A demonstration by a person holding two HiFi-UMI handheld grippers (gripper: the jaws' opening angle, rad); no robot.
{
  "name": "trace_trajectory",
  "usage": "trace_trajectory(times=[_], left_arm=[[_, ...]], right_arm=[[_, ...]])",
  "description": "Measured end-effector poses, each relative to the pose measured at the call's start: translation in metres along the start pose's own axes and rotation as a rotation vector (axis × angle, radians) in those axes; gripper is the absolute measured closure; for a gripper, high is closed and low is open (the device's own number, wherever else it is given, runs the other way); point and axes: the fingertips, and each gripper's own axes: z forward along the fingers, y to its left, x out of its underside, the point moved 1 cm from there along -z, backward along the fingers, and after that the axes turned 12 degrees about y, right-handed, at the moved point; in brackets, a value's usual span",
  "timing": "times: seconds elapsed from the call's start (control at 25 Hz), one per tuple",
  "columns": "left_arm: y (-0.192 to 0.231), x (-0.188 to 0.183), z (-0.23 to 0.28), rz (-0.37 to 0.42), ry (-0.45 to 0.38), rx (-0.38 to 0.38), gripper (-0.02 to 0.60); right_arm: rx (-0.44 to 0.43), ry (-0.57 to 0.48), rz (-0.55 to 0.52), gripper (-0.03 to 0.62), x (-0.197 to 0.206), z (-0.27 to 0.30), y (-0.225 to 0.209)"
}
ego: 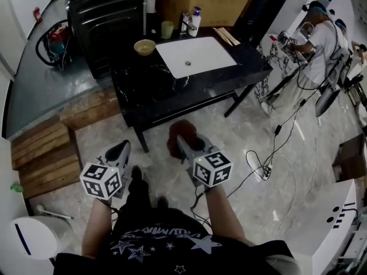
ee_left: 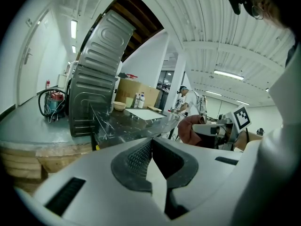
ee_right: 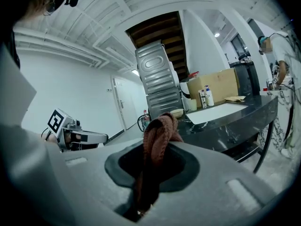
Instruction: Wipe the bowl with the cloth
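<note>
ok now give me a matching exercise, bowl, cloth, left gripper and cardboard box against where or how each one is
Things:
1. bowl
2. cloth
3. left gripper
4. cardboard box

Place or state:
a. jaws shut, nothing between them
b. at the far edge, behind the white sink
c. clamped in the right gripper
d. on the black table, left of the sink

Pairs: 1-d, 2-c, 3-a, 4-b

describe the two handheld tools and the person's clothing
Left grey plastic tool and right grey plastic tool: tapered shells, dark ribbed pads, each carrying a white cube with black square markers. The person wears a black shirt with white star print.
</note>
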Motion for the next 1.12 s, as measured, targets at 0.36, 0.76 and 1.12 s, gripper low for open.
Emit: trace_trajectory(times=[0.36,0.76,1.12], left_arm=[[0.054,-0.049,0.053,0.004,-0.012,0.041,0.572],[0.128,-0.114,0.109,0.003,0.002,0.1,0.572],[0.189,-0.139,0.132,-0.01,0.023,0.132,0.572]], right_arm=[[0.095,0.001,0.001,0.534,-0.035,0.036,-0.044],[0.15,-0.007,-0.02,0.534,-0.107,0.115,-0.075],[0.207,0.009,0.009,0.534,-0.132,0.168,-0.09]])
